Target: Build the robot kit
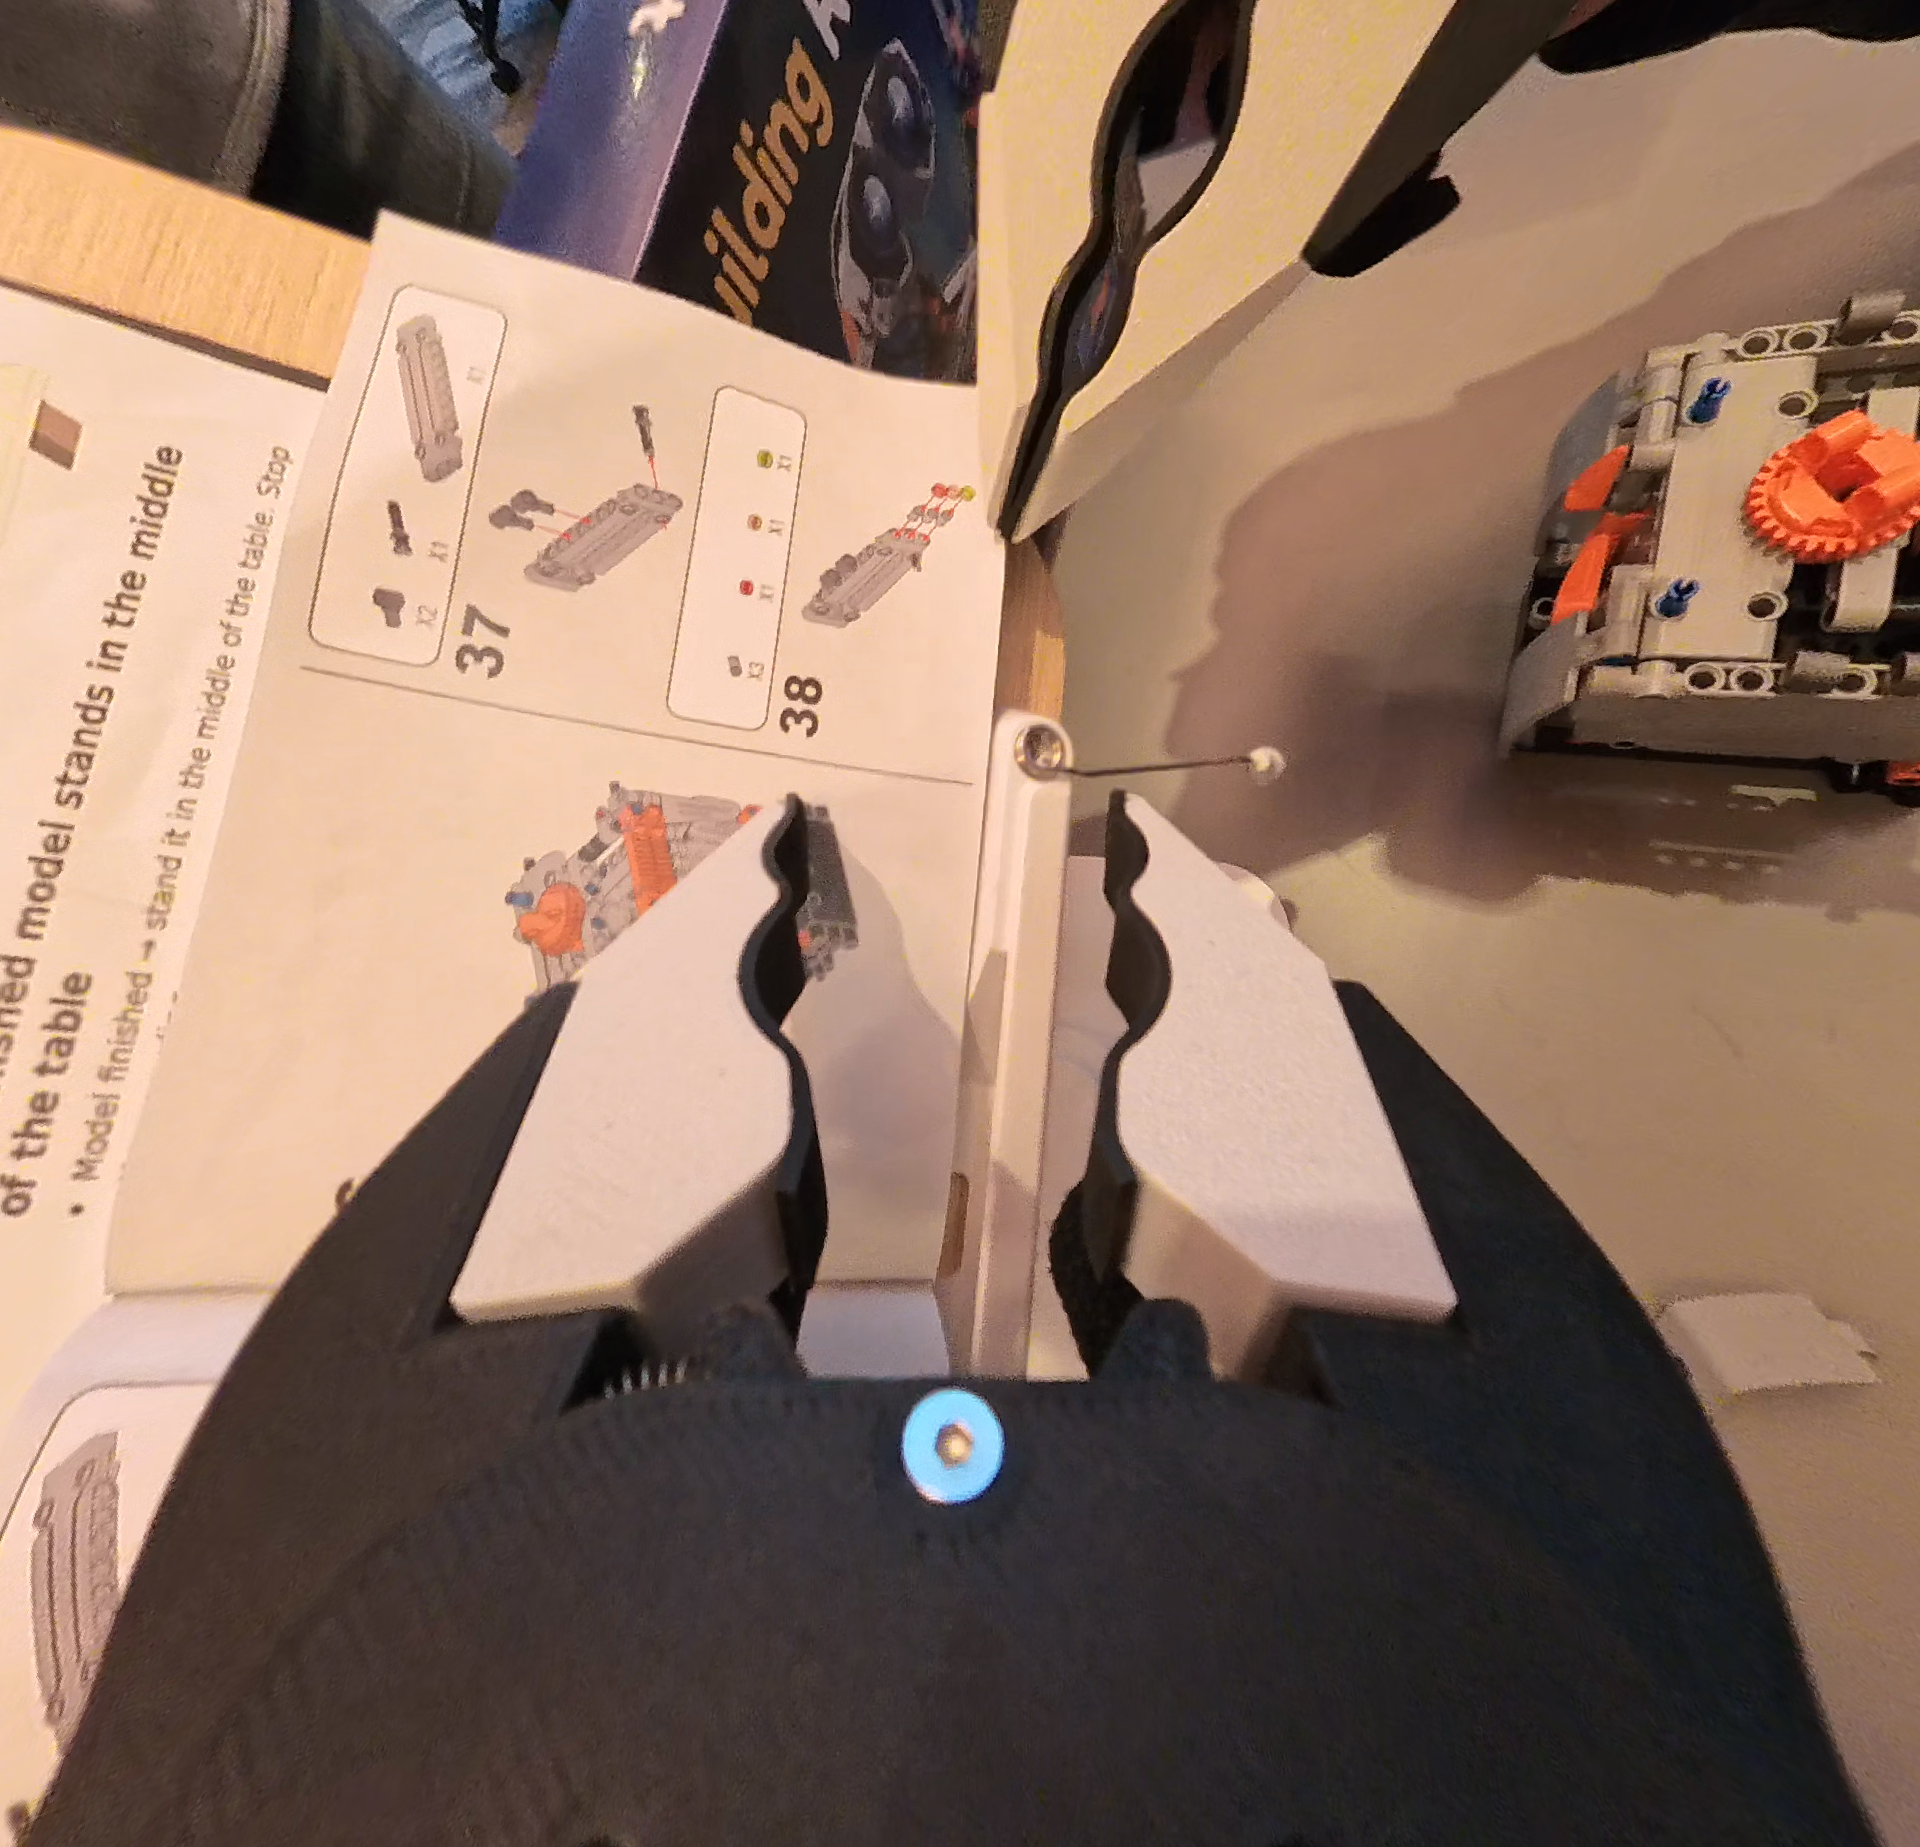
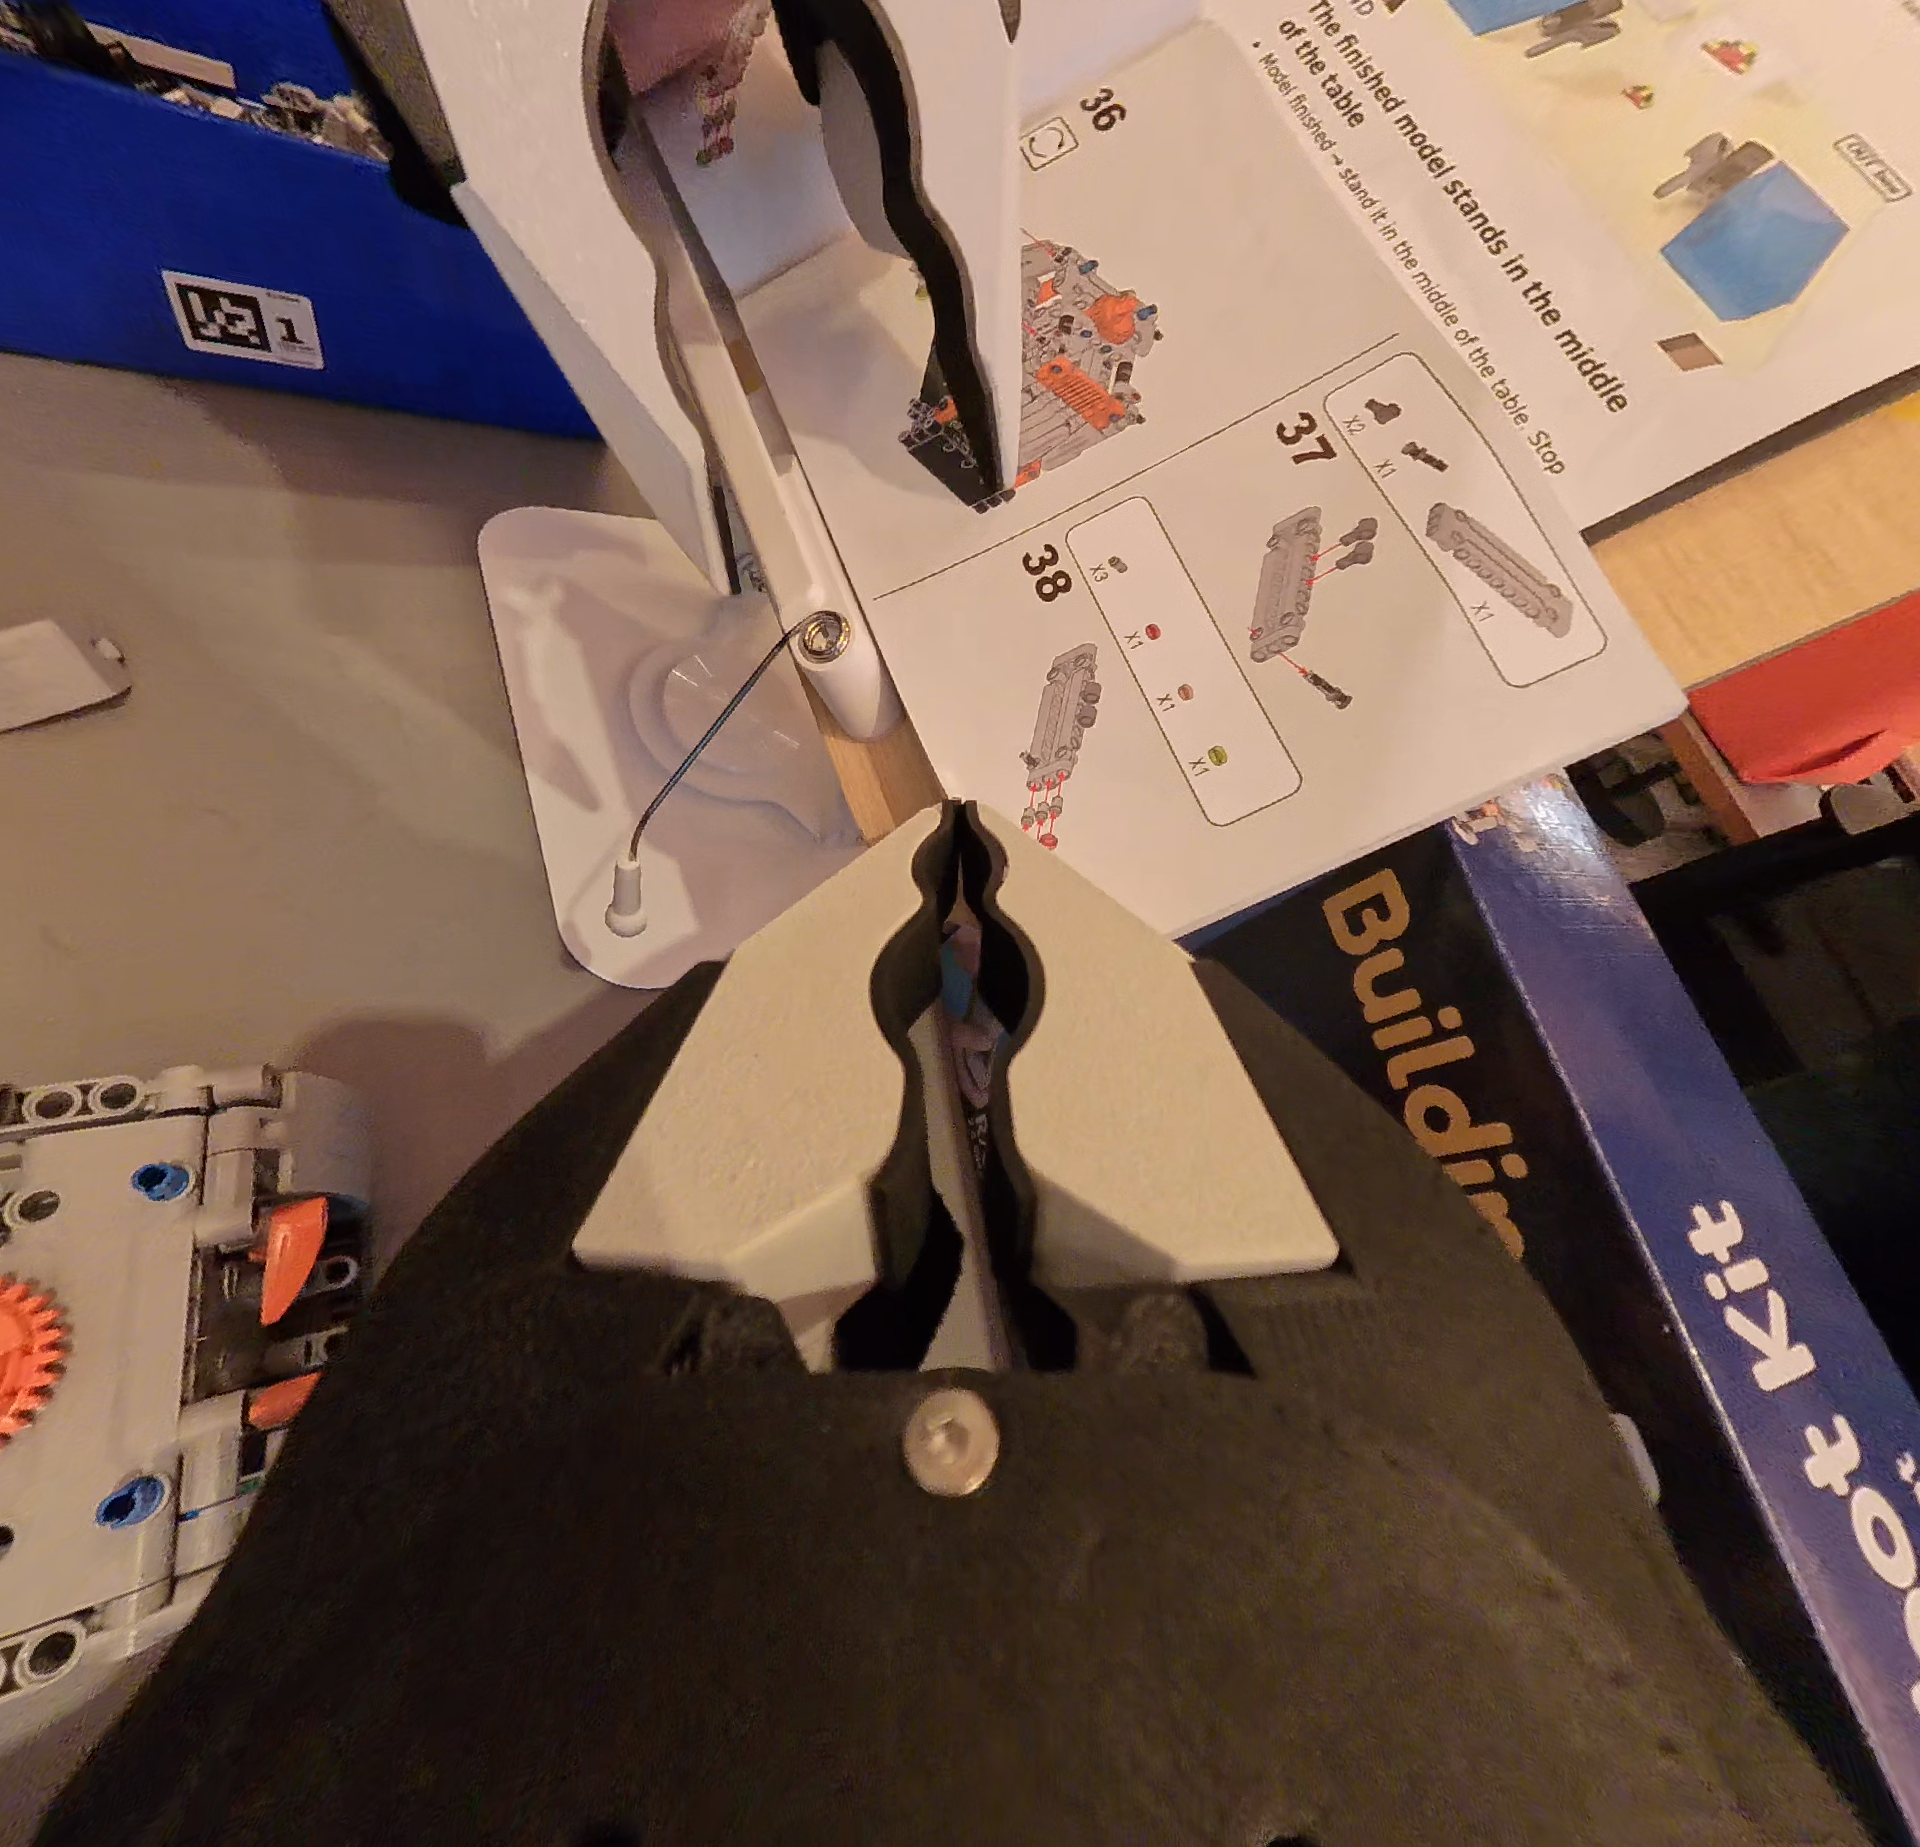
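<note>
You see two grippers [image 1: 951,810] [image 2: 961,810], one grey brick model [image 1: 1725,561], one kit box [image 2: 1621,1174], two instruction sheets [image 1: 582,758] [image 1: 94,758], one blue bin [image 2: 208,239].

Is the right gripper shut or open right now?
Shut. In its own wrist view the right gripper has its tips meeting, pinching a thin flat edge; what that edge belongs to is unclear.

Noted on instruction sheet [image 1: 644,550], centre of table: bold black step numbers beside outlined parts boxes, small quantity marks by each part drawn. Legible; not reproduced.

Noted on second sheet [image 1: 104,758], left of the first: bold black heading, smaller bulleted line beneath. Legible.

Noted on dark blue box [image 1: 790,135], far side, past the sheets: large gold lettering, white lettering along the purple edge. Partly cut off.

Noted on blue bin [image 2: 208,197]: white sticker [image 2: 244,320] bearing square black-and-white code and one digit.
</note>
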Demonstrator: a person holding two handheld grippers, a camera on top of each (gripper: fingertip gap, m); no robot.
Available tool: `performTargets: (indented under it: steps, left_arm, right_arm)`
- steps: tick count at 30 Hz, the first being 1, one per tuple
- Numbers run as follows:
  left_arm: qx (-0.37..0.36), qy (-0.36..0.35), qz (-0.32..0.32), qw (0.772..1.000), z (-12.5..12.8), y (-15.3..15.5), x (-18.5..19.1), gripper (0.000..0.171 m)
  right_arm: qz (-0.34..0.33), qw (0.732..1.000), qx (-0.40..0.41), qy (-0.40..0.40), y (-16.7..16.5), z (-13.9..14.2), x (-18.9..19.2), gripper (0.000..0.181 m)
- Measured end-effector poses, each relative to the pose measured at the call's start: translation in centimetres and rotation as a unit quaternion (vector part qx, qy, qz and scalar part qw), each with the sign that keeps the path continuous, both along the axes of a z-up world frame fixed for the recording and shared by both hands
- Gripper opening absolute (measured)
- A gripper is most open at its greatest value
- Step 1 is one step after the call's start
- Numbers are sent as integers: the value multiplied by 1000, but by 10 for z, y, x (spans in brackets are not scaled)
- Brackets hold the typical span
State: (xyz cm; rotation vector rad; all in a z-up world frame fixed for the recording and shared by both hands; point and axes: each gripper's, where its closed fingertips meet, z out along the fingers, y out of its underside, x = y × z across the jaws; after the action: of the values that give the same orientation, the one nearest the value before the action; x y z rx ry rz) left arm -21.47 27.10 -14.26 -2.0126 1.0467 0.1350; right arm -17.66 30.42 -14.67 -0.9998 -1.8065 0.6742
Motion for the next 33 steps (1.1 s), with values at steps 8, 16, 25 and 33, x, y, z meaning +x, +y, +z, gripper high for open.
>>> performTargets:
  steps: [8, 16, 25, 33]
  left_arm:
    - [14, 8, -3, 1000, -3, 12, 17, 47]
    - [18, 22, 16, 999, -3, 27, 25, 45]
    - [58, 93, 30, 994, -9, 33, 29, 42]
    - [108, 145, 49, 982, -7, 40, 26, 24]
  right_arm:
    - [-3, 999, -36, -5, 0, 3, 1, 0]
    - [-27, 995, 92, -13, 12, -7, 3, 17]
    - [-26, 993, 117, -9, 10, -9, 4, 0]
    - [-36, 989, 146, -9, 17, -9, 8, 6]
